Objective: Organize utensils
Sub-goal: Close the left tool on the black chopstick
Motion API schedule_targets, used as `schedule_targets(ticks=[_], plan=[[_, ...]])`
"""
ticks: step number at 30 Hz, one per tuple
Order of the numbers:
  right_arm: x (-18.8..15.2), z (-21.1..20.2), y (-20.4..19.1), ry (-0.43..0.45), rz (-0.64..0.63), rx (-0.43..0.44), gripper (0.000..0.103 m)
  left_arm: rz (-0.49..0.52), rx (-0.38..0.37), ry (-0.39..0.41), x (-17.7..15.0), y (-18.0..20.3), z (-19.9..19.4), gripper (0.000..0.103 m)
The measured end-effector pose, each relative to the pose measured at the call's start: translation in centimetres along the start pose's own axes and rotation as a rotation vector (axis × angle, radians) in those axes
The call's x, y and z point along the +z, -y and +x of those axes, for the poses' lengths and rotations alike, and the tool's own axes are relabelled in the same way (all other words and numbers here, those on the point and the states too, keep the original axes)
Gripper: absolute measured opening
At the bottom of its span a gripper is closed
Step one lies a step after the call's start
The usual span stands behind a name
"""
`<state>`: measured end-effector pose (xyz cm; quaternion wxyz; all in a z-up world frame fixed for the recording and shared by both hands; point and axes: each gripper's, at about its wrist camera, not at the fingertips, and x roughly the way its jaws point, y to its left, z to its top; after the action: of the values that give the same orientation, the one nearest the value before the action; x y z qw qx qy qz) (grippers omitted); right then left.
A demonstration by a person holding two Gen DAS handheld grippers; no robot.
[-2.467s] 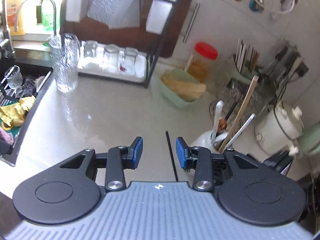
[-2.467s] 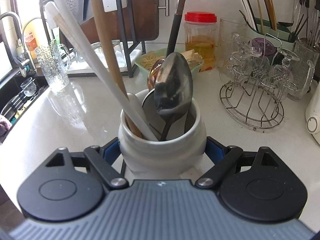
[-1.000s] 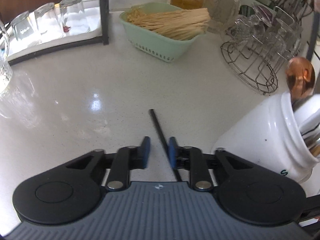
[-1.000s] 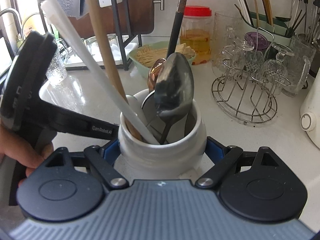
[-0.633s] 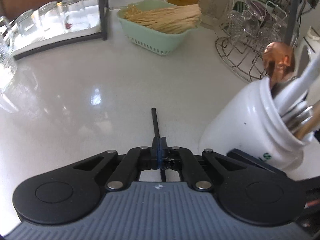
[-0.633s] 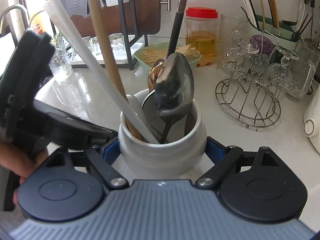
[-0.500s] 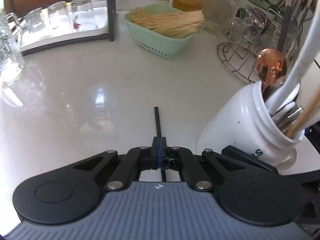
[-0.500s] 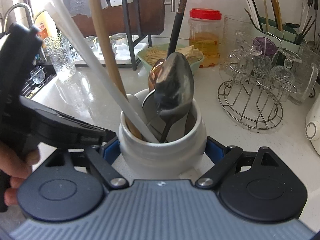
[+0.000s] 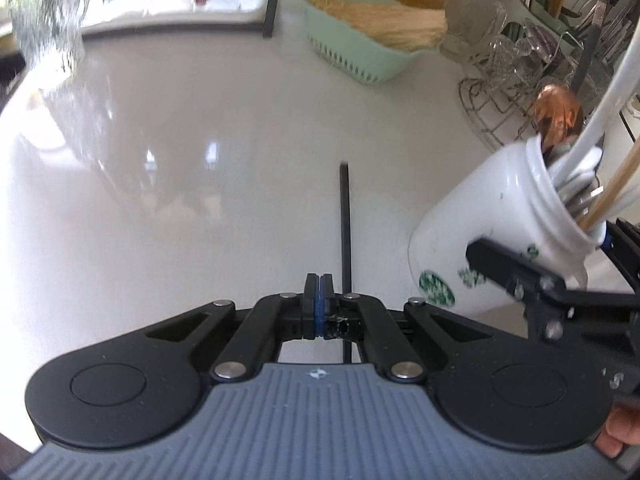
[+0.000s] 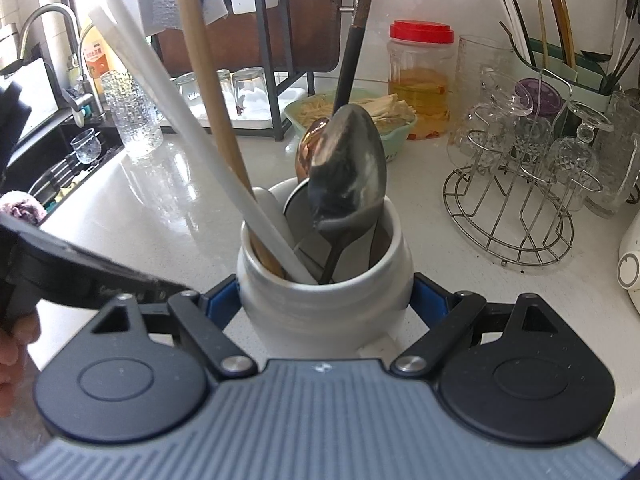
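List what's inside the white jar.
In the white jar: a steel spoon, a copper spoon, a wooden handle, a white handle and a black chopstick. Their lower ends are hidden.

white jar (image 9: 480, 248) | green round logo, wording unreadable | other labels illegible

The white countertop (image 9: 200, 152) carries a black chopstick (image 9: 345, 216), a green basket (image 9: 360, 56), and seemingly a wire rack (image 10: 516, 216).
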<state>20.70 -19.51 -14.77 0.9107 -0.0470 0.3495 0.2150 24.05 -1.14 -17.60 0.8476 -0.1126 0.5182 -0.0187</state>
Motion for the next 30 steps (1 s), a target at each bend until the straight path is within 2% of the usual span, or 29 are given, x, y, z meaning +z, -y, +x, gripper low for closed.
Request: schedule_targets(ticks=[5,11,14,15,16,18,22,30], plan=[[0.0,0.0,0.0,-0.002,-0.001,0.004,0.091,0.003,-0.013,-0.021,-1.0,-0.2,0.1,0.000],[0.1,0.1,0.0,-0.006,-0.006,0.008,0.091,-0.022,-0.022,0.029,1.0,-0.7,0.1,0.003],[0.0,0.0,0.2,-0.007,-0.013,0.014,0.091,-0.038,-0.043,0.042,2.6,-1.0,0.5,0.020],[0.0,0.0,0.2,-0.008,-0.017,0.015,0.091,-0.039,-0.048,0.040,3.1,-1.2,0.7,0.031],[0.0,-0.1,0.2,-0.010,-0.020,0.016,0.091,-0.034,-0.045,0.031,3.6,-1.2,1.1,0.033],[-0.1,-0.3,0.3,-0.013,-0.023,0.018,0.091,0.009,-0.015,0.009,4.5,-0.7,1.8,0.033],[-0.3,-0.7,0.6,-0.021,-0.030,0.027,0.091,0.047,-0.054,0.011,5.5,-0.3,2.4,0.033],[-0.7,-1.1,0.3,-0.023,-0.006,0.007,0.091,0.095,-0.057,-0.032,6.4,0.7,4.4,0.033]])
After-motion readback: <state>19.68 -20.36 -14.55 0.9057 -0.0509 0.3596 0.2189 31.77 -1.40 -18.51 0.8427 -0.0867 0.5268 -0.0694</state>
